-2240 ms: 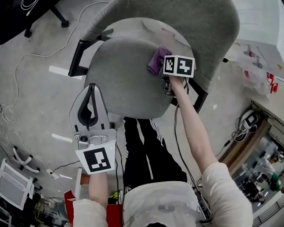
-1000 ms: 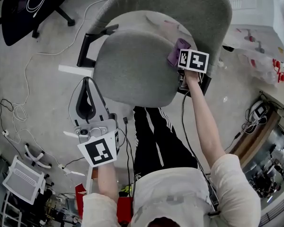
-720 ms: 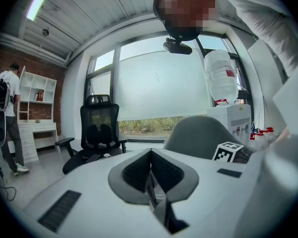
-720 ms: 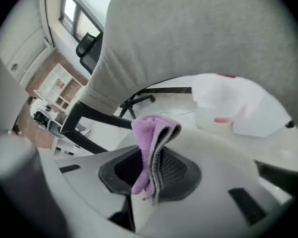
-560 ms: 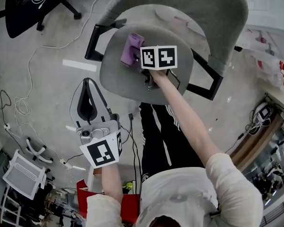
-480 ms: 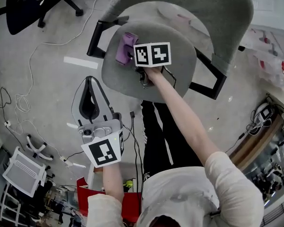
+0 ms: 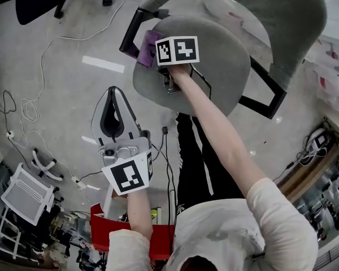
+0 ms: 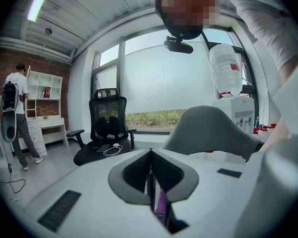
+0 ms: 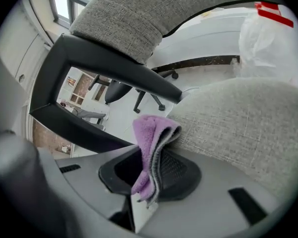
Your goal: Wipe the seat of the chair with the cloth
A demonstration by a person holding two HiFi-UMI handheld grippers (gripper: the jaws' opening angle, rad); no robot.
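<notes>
Left gripper (image 7: 113, 90): clenched with nothing gripped, hanging over the floor, well apart from the seat's front-left rim.
Right gripper (image 9: 151, 174): clamped on the cloth, arm stretched across the seat's front.
Cloth (image 7: 146, 44): purple and folded, pressed on the seat (image 7: 217, 58) at its left rim, just beside the black armrest (image 7: 133, 29).
Open room: bare grey fabric right of the cloth and back toward the backrest (image 7: 260, 7); almost none to the left.
Risk: a stroke pushed leftward would likely slide off the rim or snag the armrest. Nothing braces the chair, so a hard push could swivel it.
</notes>
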